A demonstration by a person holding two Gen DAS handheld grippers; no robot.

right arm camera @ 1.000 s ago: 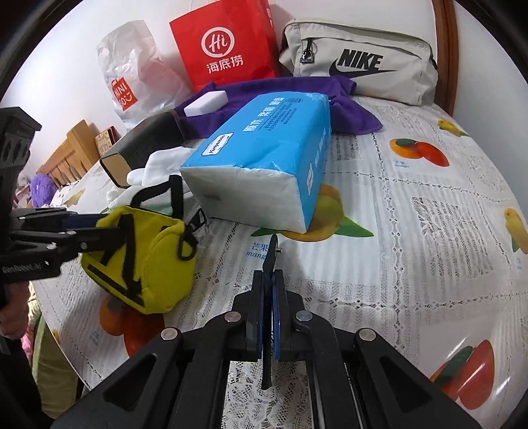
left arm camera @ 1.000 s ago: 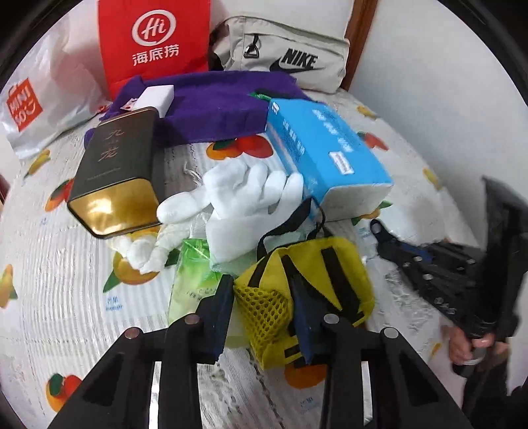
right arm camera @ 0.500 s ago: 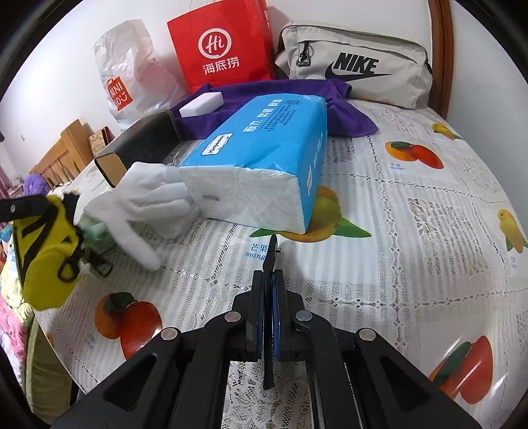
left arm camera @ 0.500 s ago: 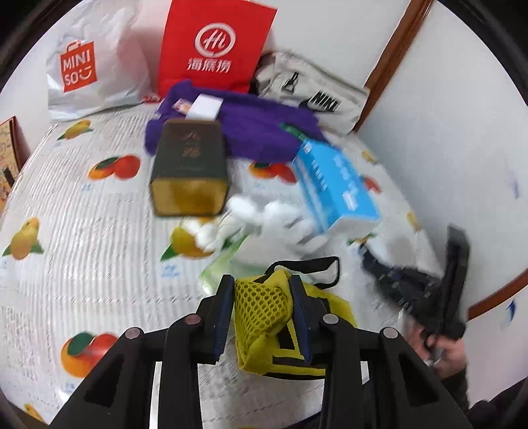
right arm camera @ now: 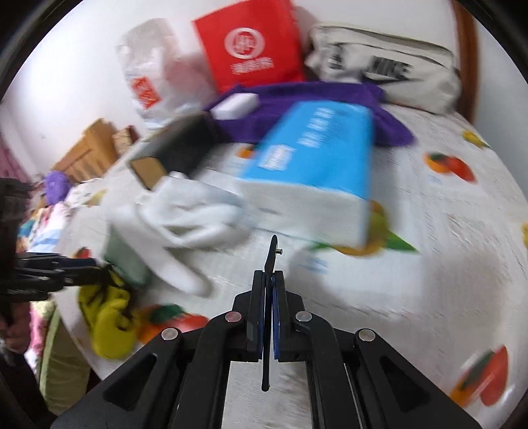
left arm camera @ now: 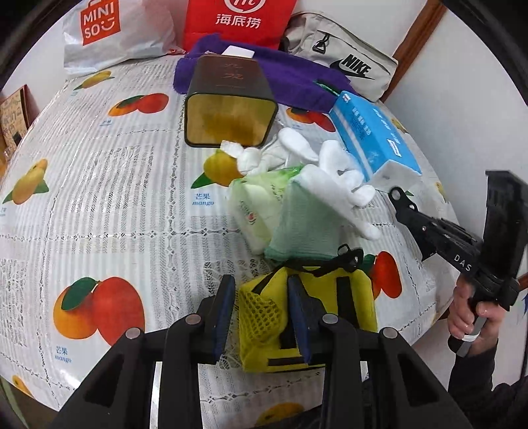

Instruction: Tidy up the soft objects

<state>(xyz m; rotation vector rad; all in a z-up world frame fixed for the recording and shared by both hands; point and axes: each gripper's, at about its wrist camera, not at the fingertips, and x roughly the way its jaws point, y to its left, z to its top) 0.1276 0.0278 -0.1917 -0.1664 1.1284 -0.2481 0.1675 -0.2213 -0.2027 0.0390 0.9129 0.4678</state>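
My left gripper [left arm camera: 260, 316] is shut on a yellow pouch [left arm camera: 316, 316] with black straps, held near the table's front edge; the pouch also shows in the right wrist view [right arm camera: 109, 323]. Beyond it lie a green cloth [left arm camera: 307, 227], a green packet [left arm camera: 254, 204] and white gloves [left arm camera: 330, 171]. A blue tissue pack [left arm camera: 373, 135] lies to the right, a purple towel [left arm camera: 270, 72] at the back. My right gripper [right arm camera: 269, 297] is shut and empty, pointing at the tissue pack [right arm camera: 316, 165]; it shows at the right in the left wrist view [left arm camera: 429, 227].
A dark and gold tin [left arm camera: 227, 105] lies on its side mid-table. A white Miniso bag [left arm camera: 112, 29], a red bag [left arm camera: 237, 19] and a grey Nike bag [left arm camera: 343, 62] stand at the back. The fruit-print tablecloth [left arm camera: 99, 184] covers the table.
My left gripper has carried the yellow pouch back toward the table's front edge, uncovering the green cloth. The right wrist view is now blurred by motion toward the gloves.
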